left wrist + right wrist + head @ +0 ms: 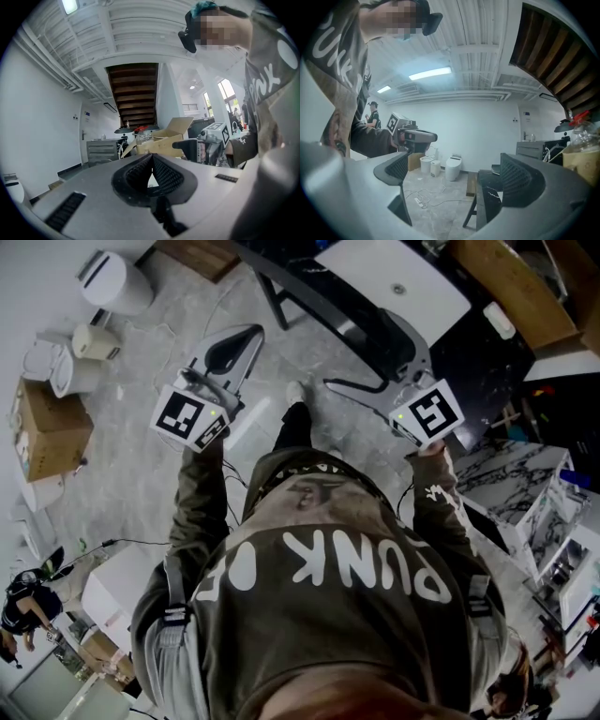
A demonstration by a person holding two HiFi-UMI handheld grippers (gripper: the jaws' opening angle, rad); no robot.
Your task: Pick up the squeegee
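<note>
Our left gripper (152, 157) is clenched: its ribbed pads (166, 174) meet at the tips with nothing between them. Our right gripper (457, 173) is released, its jaws wide apart and empty. Through that gap we see only floor (436, 216), a loose cable (423, 199) and a black marble table (487, 194). We hold the two grippers out ahead of us, well apart.

We cannot find the squeegee in any view, so we cannot place it relative to either gripper.

In the head view our shirt (328, 615) fills the lower half and hides the ground under us. There the right gripper's tips are hard to tell from the dark frame behind them.

Each gripper view catches the other gripper. The left one shows the right gripper beside a cardboard box (166, 136), under a wooden stair (136, 89). The right one shows the left gripper before a white wall (478, 126), with toilets (452, 166) at its foot. Only the head view shows the marble slabs (511, 479) at our right.
</note>
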